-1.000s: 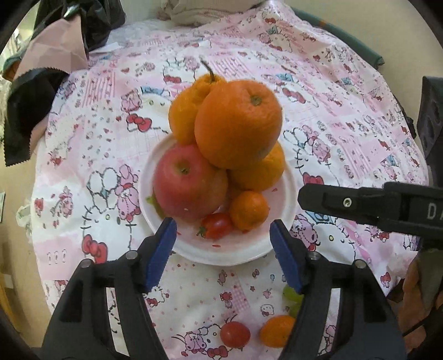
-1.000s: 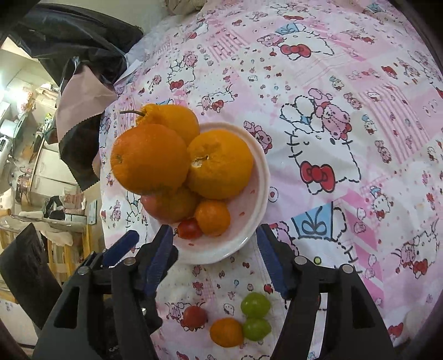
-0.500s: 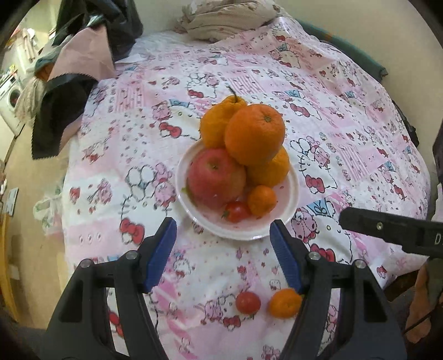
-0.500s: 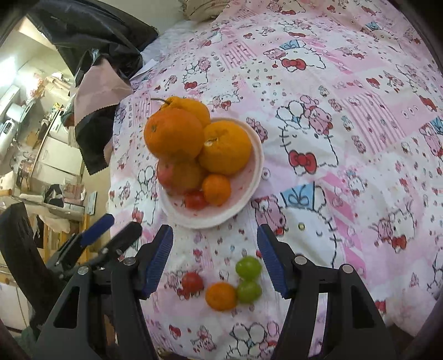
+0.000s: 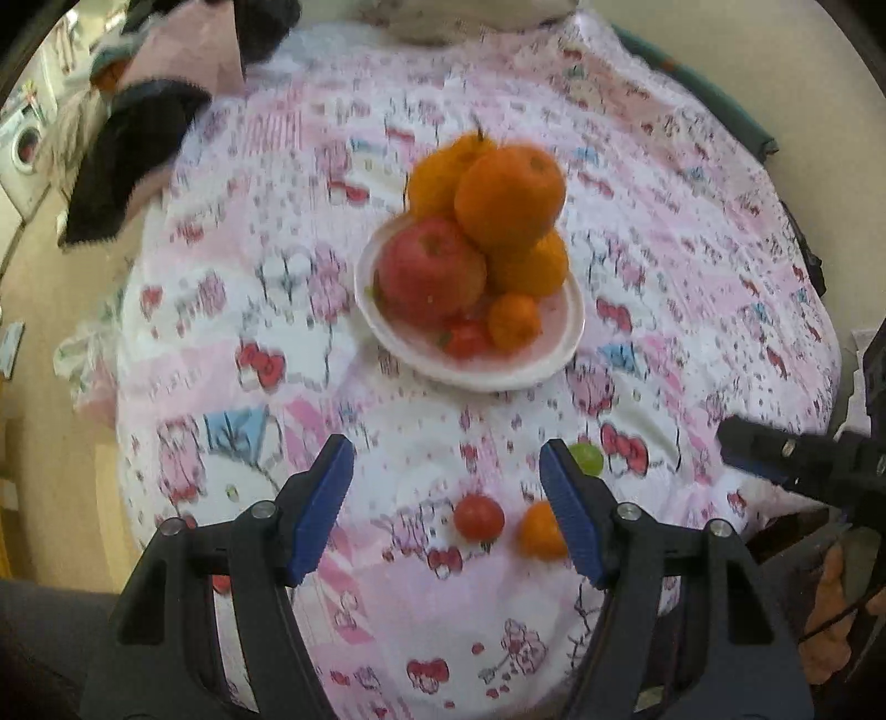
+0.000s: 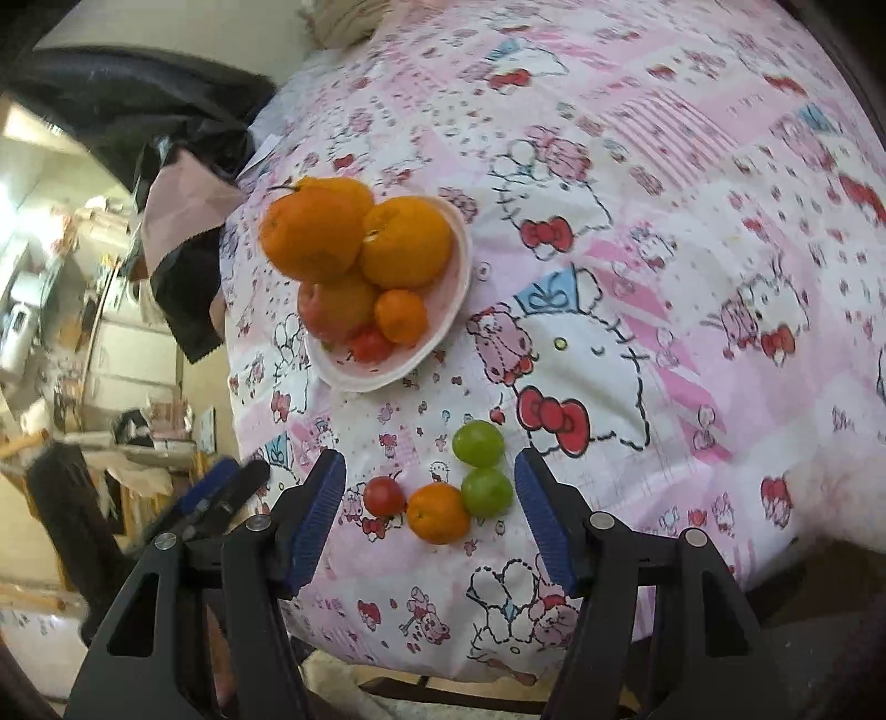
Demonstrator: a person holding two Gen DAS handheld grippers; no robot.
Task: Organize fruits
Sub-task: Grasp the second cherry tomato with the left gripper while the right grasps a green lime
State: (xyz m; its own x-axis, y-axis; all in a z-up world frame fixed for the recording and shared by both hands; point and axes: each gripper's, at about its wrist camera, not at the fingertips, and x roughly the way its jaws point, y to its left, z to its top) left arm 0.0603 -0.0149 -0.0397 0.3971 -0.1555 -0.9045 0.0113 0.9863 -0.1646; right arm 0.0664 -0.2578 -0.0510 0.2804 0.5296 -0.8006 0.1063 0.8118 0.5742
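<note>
A white plate [image 5: 554,360] [image 6: 382,376] holds a stack of large oranges [image 5: 509,194] [image 6: 315,227], a red apple [image 5: 432,271], a small mandarin [image 5: 514,322] [image 6: 401,317] and a cherry tomato [image 5: 466,339] [image 6: 370,344]. Loose on the cloth near the table's front lie a cherry tomato [image 5: 478,517] [image 6: 384,496], a small mandarin [image 5: 538,533] [image 6: 438,513] and two green grapes [image 6: 477,443] [image 6: 487,492]. My left gripper [image 5: 447,509] is open and empty above the loose tomato. My right gripper [image 6: 431,520] is open and empty, its fingers either side of the loose fruit.
The round table wears a pink cartoon-print cloth [image 5: 692,232] [image 6: 692,232]. Dark and pink bags [image 5: 127,144] [image 6: 183,221] lie at its far left edge. Folded fabric [image 5: 470,16] sits at the far edge. The right gripper's finger [image 5: 797,459] shows at the right.
Both grippers have pulled back and up from the plate toward the table's front edge, both staying open. The loose fruit now lies between the right gripper's fingers.
</note>
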